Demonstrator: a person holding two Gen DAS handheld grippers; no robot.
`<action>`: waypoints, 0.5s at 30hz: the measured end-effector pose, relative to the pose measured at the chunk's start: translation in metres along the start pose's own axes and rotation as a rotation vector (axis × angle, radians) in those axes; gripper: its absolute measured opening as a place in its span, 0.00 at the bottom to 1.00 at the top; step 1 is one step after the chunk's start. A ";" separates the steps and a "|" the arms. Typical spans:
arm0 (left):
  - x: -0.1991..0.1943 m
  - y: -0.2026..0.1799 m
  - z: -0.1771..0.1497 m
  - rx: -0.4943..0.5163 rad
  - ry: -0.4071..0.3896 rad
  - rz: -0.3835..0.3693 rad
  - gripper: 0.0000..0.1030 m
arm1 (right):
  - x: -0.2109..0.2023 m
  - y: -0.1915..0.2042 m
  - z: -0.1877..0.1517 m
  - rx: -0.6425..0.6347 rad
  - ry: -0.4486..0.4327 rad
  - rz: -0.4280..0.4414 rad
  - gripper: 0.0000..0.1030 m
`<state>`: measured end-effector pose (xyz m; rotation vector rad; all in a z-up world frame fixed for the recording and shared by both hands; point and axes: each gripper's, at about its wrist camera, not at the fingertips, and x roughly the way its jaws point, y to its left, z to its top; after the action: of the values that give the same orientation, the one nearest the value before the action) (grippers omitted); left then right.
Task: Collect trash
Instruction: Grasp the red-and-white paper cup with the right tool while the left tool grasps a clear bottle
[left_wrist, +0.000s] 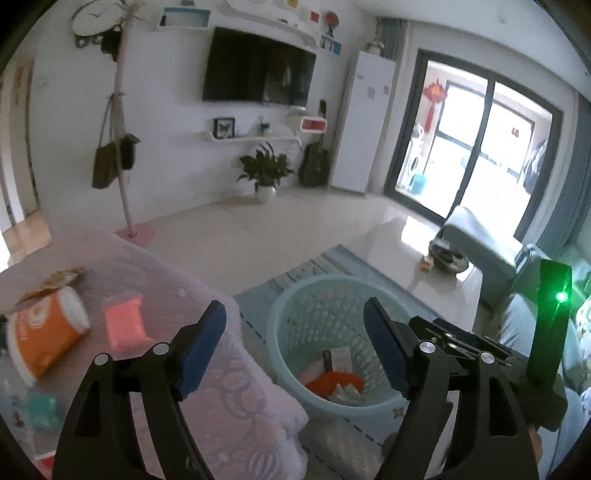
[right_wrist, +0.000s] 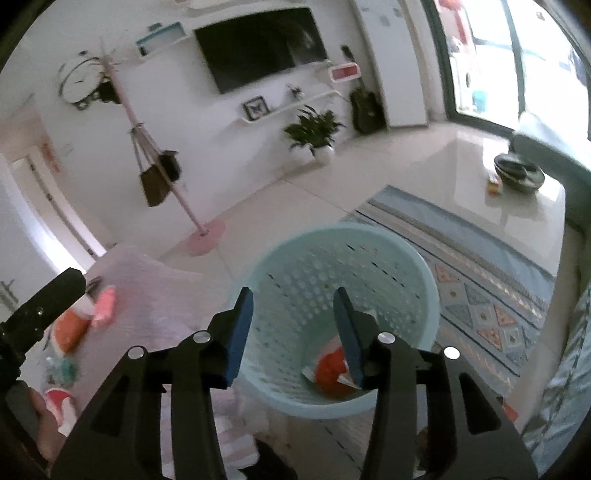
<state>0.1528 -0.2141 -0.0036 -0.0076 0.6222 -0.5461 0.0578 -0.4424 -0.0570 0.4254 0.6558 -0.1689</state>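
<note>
On the left, remaining trash lies on the bed (left_wrist: 229, 387): an orange cup (left_wrist: 48, 336) on its side, long axis running from lower left up to its white rim at upper right, and a pink packet (left_wrist: 125, 325) just beside it. Both lie left of the left gripper (left_wrist: 295, 347), whose jaws stand spread with nothing between them. Judged from this, the left hand is the nearer one for the next pickup. At centre, the pale blue basket (left_wrist: 284, 354) already holds an orange item (left_wrist: 332, 382). The right gripper (right_wrist: 293, 328) hangs above the basket, jaws apart and empty.
</note>
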 end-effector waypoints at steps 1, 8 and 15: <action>-0.010 0.003 0.001 -0.006 -0.019 0.004 0.73 | -0.006 0.009 0.000 -0.015 -0.013 0.009 0.44; -0.085 0.036 -0.007 -0.034 -0.178 0.142 0.75 | -0.038 0.080 -0.012 -0.100 -0.060 0.108 0.50; -0.146 0.102 -0.027 -0.142 -0.210 0.263 0.77 | -0.053 0.164 -0.039 -0.240 -0.035 0.239 0.53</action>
<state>0.0880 -0.0511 0.0379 -0.1143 0.4469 -0.2414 0.0409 -0.2771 0.0025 0.2654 0.5773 0.1281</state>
